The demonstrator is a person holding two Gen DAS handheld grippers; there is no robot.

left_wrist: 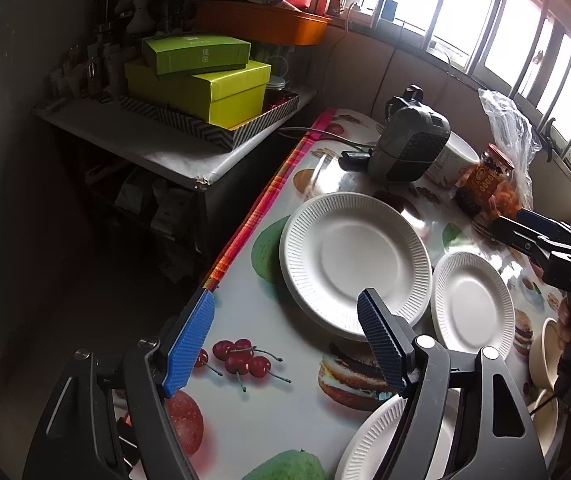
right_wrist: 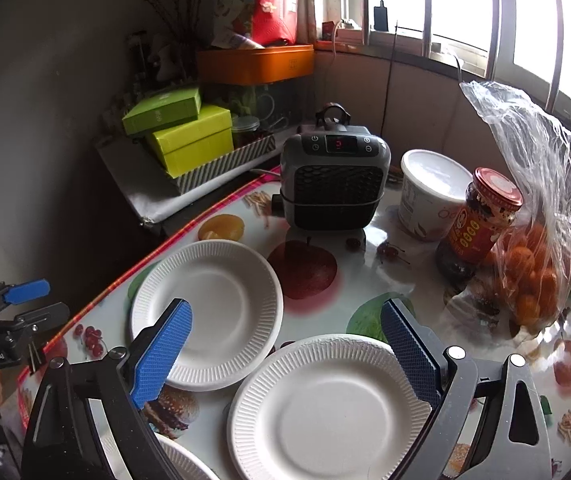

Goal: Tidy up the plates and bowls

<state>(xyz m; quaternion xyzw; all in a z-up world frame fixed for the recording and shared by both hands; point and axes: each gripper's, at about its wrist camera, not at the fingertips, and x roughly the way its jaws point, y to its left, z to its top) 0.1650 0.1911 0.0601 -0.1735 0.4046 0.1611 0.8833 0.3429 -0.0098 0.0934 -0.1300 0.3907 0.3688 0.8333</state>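
A large white paper plate [left_wrist: 355,262] lies on the fruit-print table, with a smaller white plate [left_wrist: 471,304] to its right and a third plate [left_wrist: 369,446] at the near edge. Beige bowls [left_wrist: 543,354] sit at the far right. My left gripper [left_wrist: 289,342] is open and empty, its right finger over the large plate's near rim. In the right wrist view the large plate [right_wrist: 209,310] lies left, the smaller plate [right_wrist: 325,408] is near. My right gripper [right_wrist: 285,354] is open and empty above the smaller plate's far rim. It also shows at the right of the left wrist view [left_wrist: 541,240].
A grey heater [right_wrist: 333,182] stands at the table's back, beside a white tub [right_wrist: 429,196], a red-lidded jar [right_wrist: 481,220] and a plastic bag of oranges [right_wrist: 533,280]. A side table with green boxes [left_wrist: 201,80] stands left beyond the table edge [left_wrist: 253,216].
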